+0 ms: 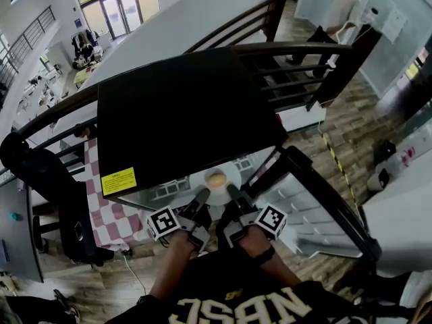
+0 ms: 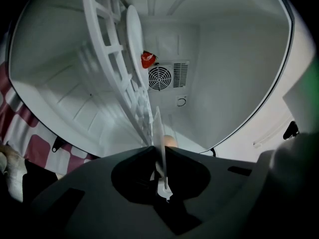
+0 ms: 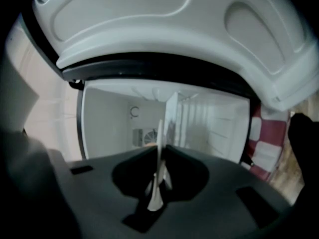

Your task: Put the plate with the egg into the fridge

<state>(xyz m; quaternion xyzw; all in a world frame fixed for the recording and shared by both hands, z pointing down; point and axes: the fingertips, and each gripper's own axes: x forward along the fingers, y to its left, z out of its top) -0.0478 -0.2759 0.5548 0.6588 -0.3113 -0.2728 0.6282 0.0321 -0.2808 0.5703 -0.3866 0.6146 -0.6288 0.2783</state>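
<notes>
The plate [image 1: 229,172] with the egg [image 1: 216,179] hangs about level at the mouth of the fridge [image 1: 182,113], just under its black top and not yet resting on anything inside. The left hand-held gripper [image 1: 202,196] is clenched on the plate's near rim. The right hand-held gripper [image 1: 233,192] is clenched on the same rim just beside it. Each gripper view shows the thin white edge pinched between the jaws.

Deeper in the fridge, a white wire shelf [image 2: 122,78] runs back towards the fan grille [image 2: 160,77] on the rear wall.

To do this step well, both grippers should probably go in together at one height, so the egg does not roll. The plate should clear the shelf's front edge and be set down before either grip loosens.
</notes>
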